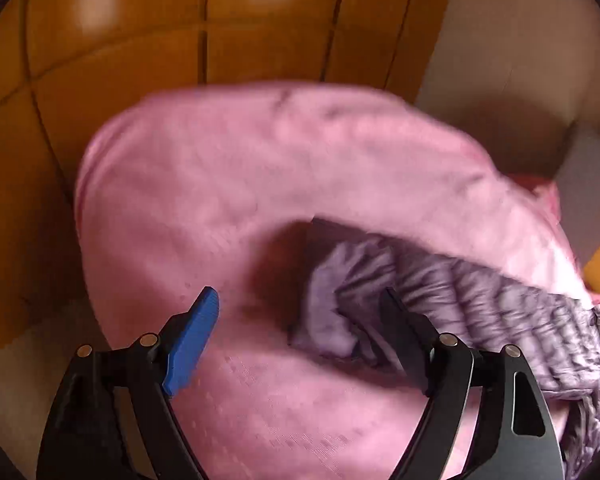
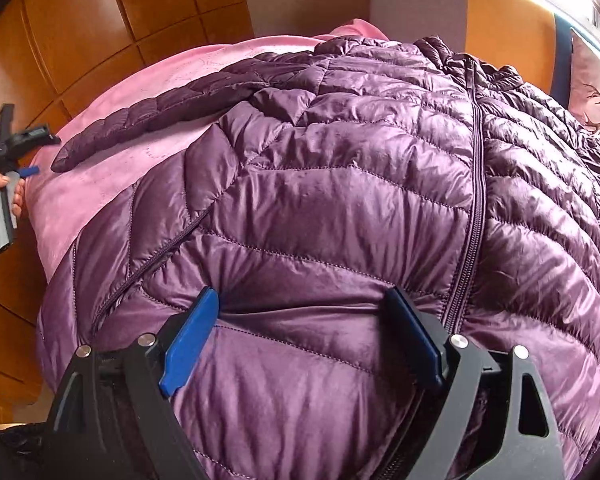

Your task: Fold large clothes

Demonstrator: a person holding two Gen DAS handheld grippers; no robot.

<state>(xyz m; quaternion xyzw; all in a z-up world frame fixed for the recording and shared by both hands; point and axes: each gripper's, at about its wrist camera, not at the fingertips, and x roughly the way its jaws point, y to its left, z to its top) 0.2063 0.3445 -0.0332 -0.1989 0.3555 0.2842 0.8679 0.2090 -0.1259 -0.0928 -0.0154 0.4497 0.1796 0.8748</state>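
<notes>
A purple quilted puffer jacket [image 2: 340, 184] lies zipped and front-up on a pink blanket [image 2: 112, 184]. Its left sleeve [image 2: 160, 116] stretches out over the blanket. My right gripper [image 2: 300, 312] is open, its jaws wide apart just over the jacket's lower front, left of the zipper [image 2: 474, 208]. My left gripper [image 1: 300, 312] is open and empty above the pink blanket [image 1: 228, 184], with the sleeve end [image 1: 340, 304] lying between its fingertips, blurred. The left gripper also shows in the right wrist view [image 2: 16, 152], held in a hand at the blanket's left edge.
Orange-brown wooden floor [image 1: 120, 60] surrounds the blanket on the left and far side. A grey upholstered piece [image 2: 416, 4] and a light wall stand at the far end. A pink cushion [image 2: 592, 88] lies at the far right.
</notes>
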